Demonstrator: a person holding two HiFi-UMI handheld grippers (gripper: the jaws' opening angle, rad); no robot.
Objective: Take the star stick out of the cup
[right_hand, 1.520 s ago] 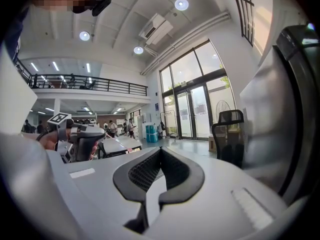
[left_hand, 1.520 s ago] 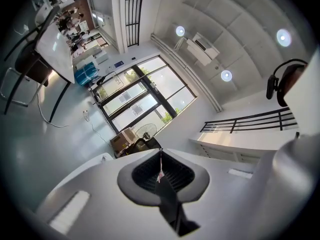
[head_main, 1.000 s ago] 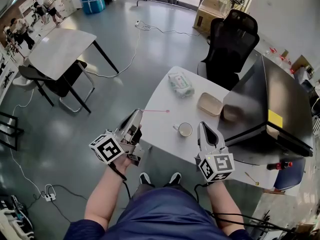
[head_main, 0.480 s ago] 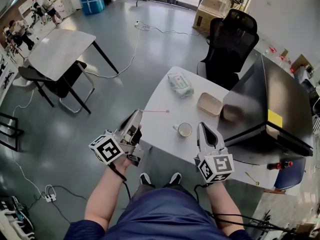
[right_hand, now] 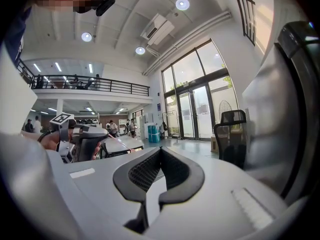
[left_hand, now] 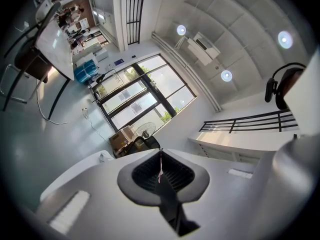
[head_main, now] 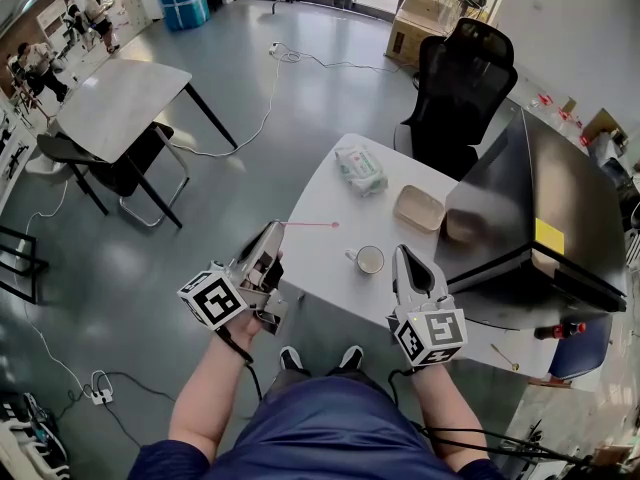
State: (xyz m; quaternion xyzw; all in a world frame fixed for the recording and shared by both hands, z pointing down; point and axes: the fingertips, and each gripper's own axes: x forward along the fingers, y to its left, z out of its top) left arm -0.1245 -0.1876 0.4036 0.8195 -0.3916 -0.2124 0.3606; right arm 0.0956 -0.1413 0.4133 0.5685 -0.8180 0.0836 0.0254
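Clamping the thin pink star stick [head_main: 310,224] by its near end, the left tongs [head_main: 275,230] sit at the left edge of the white counter [head_main: 320,193]. Their jaws are pressed together on the stick. In the left gripper view it shows as a fine line rising from between the two dark jaws.

The stick is out of the white handled cup [head_main: 369,259]. It reaches rightward over the counter, and its small star tip ends beyond the cup and to its left, apart from it. Whether the tip touches the counter top cannot be told.

The cup stands upright near the counter's near edge, between the two tongs, with its handle turned to the left. The right tongs [head_main: 405,253] are just beside the cup on its right. Their jaws are closed with the tips meeting, and nothing is held between them.

Farther back on the counter lie a white soft packet with green print [head_main: 360,168] and a shallow beige dish [head_main: 420,208]. A large black case [head_main: 530,208] covers the counter's right side. A black office chair [head_main: 465,78] stands behind the counter.
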